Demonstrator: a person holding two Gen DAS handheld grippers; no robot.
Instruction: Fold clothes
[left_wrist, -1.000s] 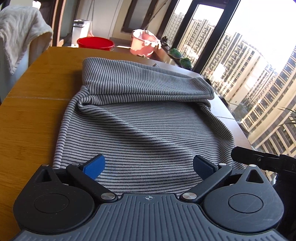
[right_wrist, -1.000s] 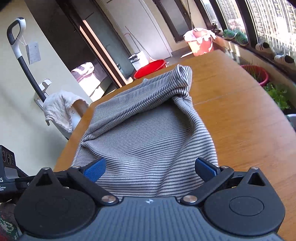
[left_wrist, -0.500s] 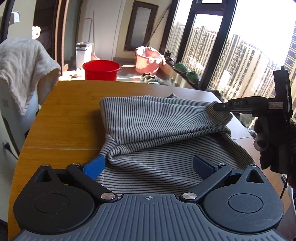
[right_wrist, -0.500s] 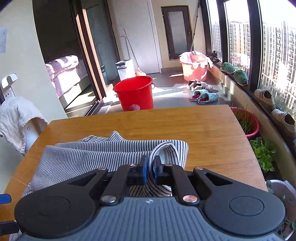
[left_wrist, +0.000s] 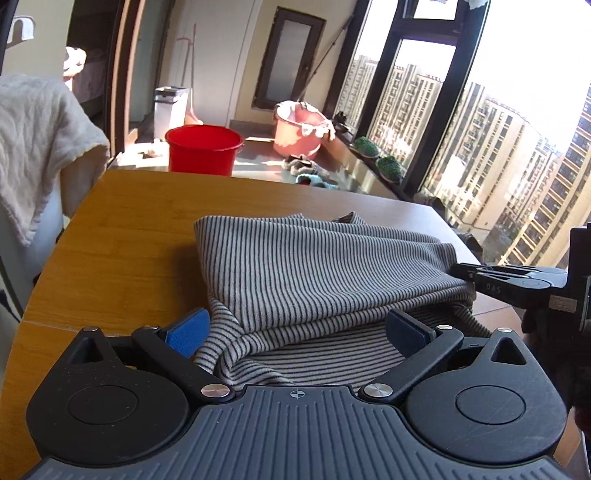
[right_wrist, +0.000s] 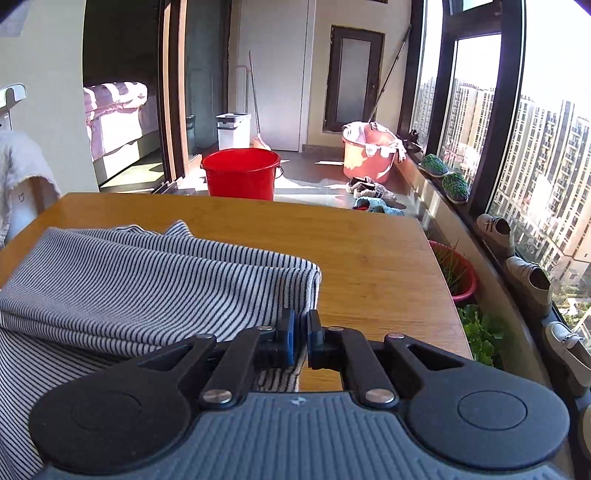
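Note:
A grey-and-black striped garment (left_wrist: 314, 266) lies on the wooden table (left_wrist: 129, 240), its upper layer folded over the lower one. My left gripper (left_wrist: 297, 332) stands open over the garment's near part, its blue pads wide apart and touching nothing. In the right wrist view the garment (right_wrist: 147, 280) fills the left half. My right gripper (right_wrist: 300, 339) is shut on the right end of the fold, with cloth showing under the pads. From the left wrist view the right gripper (left_wrist: 456, 271) reaches in from the right and pinches that same end.
A white towel (left_wrist: 37, 140) hangs over a chair at the table's left. Beyond the far edge stand a red bucket (right_wrist: 240, 173) and a pink basin (right_wrist: 369, 151). A red plant pot (right_wrist: 454, 273) and shoes sit below the table's right edge by the window.
My right gripper went from open to shut and swung round to the fold's right end. The left gripper drew back from the garment and stayed open.

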